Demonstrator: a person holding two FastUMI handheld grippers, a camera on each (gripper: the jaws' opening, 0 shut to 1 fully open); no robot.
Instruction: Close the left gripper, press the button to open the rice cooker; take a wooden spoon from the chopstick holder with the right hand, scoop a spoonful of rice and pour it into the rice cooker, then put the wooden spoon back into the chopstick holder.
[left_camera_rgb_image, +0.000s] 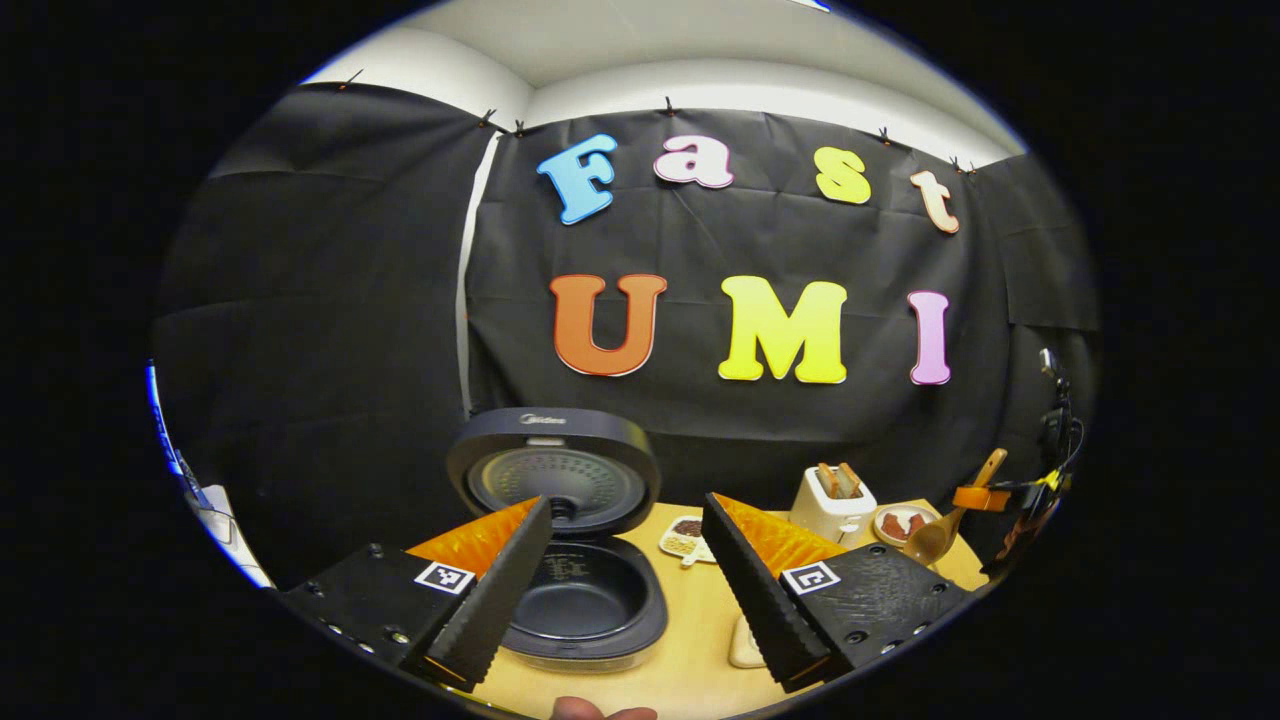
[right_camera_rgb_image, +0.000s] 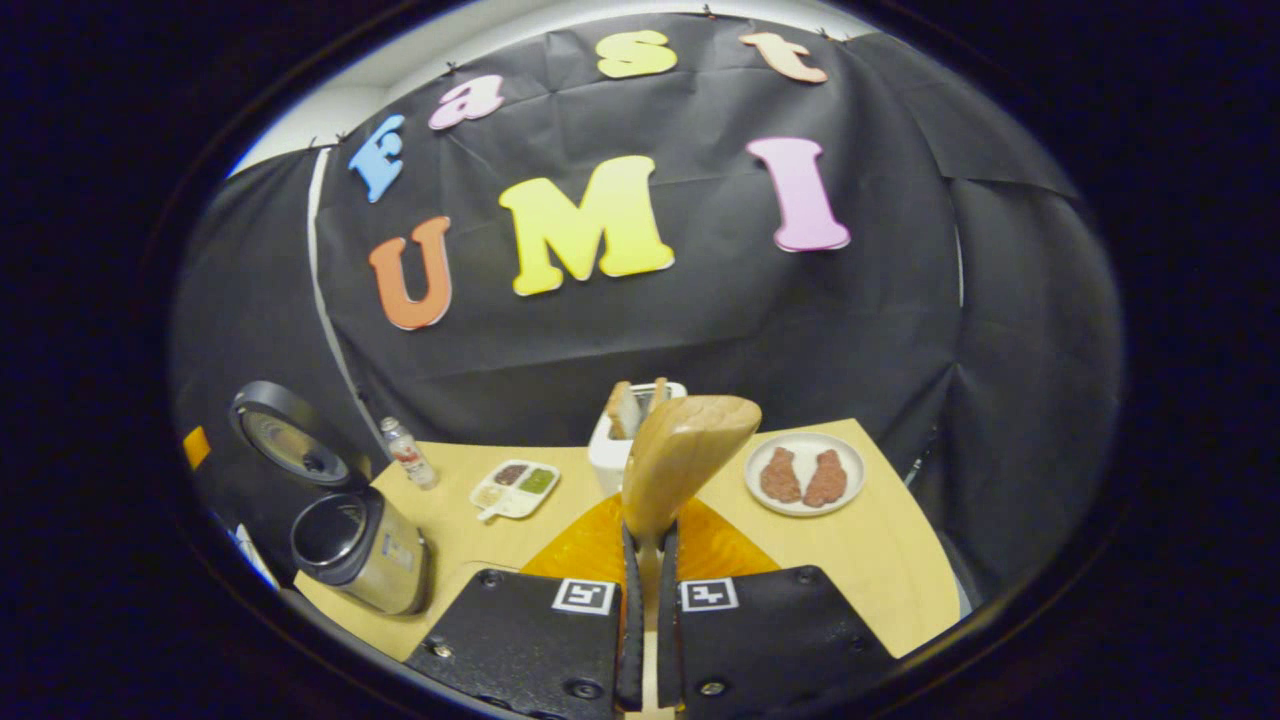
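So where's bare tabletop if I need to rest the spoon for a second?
Bare wood lies in front of the plate of meat, toward the near right edge, and between the rice cooker and the compartment tray. It is crowded around the toaster, where tray and plate sit close.

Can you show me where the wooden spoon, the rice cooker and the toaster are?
wooden spoon (right_camera_rgb_image: 690, 450), right gripper view, on its bowl.
rice cooker (left_camera_rgb_image: 585, 600), left gripper view, on its inner pot.
toaster (left_camera_rgb_image: 832, 510), left gripper view, on its front.
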